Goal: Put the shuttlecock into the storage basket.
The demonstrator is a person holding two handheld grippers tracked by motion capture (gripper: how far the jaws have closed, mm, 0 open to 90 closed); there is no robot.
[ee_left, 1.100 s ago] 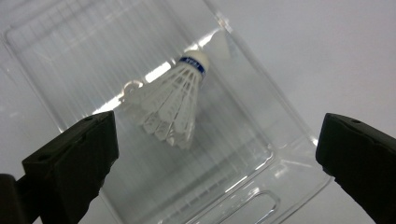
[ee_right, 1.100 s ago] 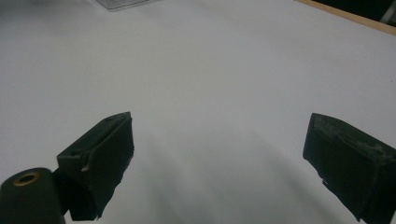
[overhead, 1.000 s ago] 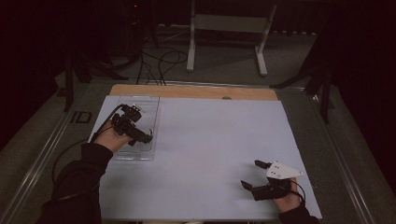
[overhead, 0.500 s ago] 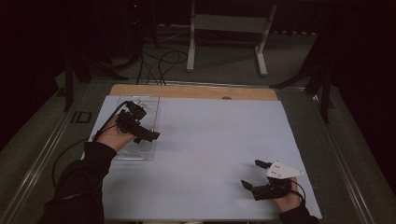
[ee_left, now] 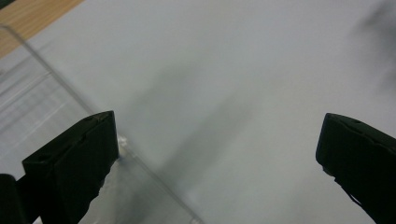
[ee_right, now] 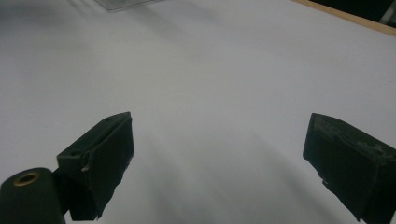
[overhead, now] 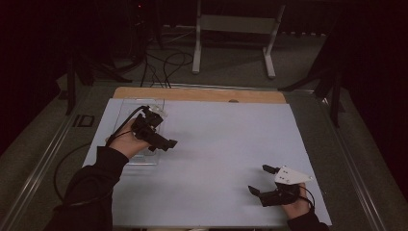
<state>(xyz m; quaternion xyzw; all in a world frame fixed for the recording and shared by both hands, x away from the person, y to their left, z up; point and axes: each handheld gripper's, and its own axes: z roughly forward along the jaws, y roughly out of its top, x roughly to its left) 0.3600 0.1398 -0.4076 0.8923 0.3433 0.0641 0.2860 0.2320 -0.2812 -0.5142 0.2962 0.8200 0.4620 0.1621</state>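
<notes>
Clear plastic is catching the light at the left side of the table, where a shallow transparent tray (overhead: 139, 108) is lying flat on the white sheet (overhead: 221, 139), near the wooden strip (overhead: 202, 95) along the far edge. Over the tray's right wall, the left gripper (overhead: 161, 144) is hovering in a dark-sleeved hand, its jaws standing wide apart; in the left gripper view one jaw is sitting just beside the tray's clear wall (ee_left: 70, 84). Well apart, near the front right corner, the right gripper (overhead: 262, 179) is resting low over bare sheet, jaws likewise spread wide with nothing between them.
</notes>
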